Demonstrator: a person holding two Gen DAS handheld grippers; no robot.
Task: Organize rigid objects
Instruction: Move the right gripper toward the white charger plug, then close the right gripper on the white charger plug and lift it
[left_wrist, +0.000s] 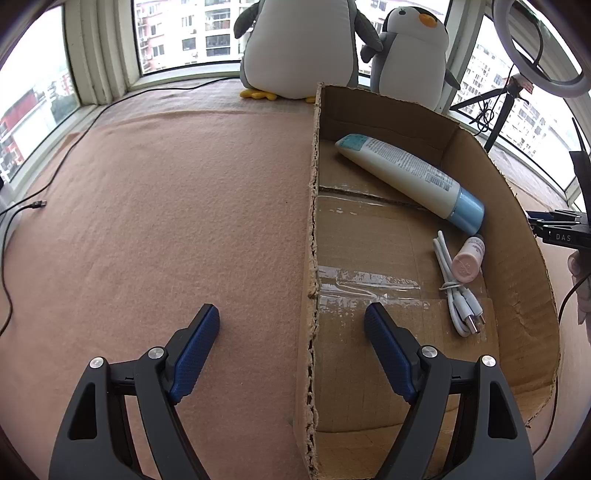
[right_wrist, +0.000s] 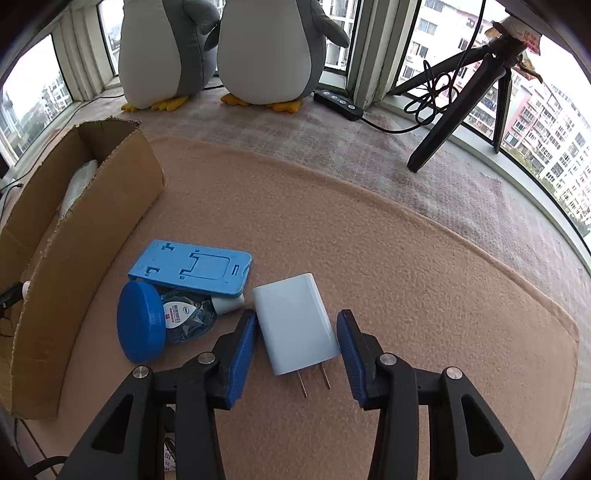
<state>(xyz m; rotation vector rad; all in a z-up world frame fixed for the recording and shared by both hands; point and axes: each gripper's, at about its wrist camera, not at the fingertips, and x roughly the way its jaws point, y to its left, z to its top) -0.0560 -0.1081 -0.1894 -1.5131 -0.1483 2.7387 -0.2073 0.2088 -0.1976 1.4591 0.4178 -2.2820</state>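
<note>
A shallow cardboard box holds a white tube with a pale blue cap, a small pink-capped bottle and a bundled white cable. My left gripper is open, straddling the box's left wall. In the right wrist view a white wall charger lies on the mat, prongs toward me, between the open fingers of my right gripper, which stand on either side without touching. Left of it lie a blue phone stand and a blue-lidded jar on its side. The box stands further left.
Two plush penguins sit by the window at the back. A black tripod with a ring light and a power strip are at the back right. A black cable runs along the mat's left edge.
</note>
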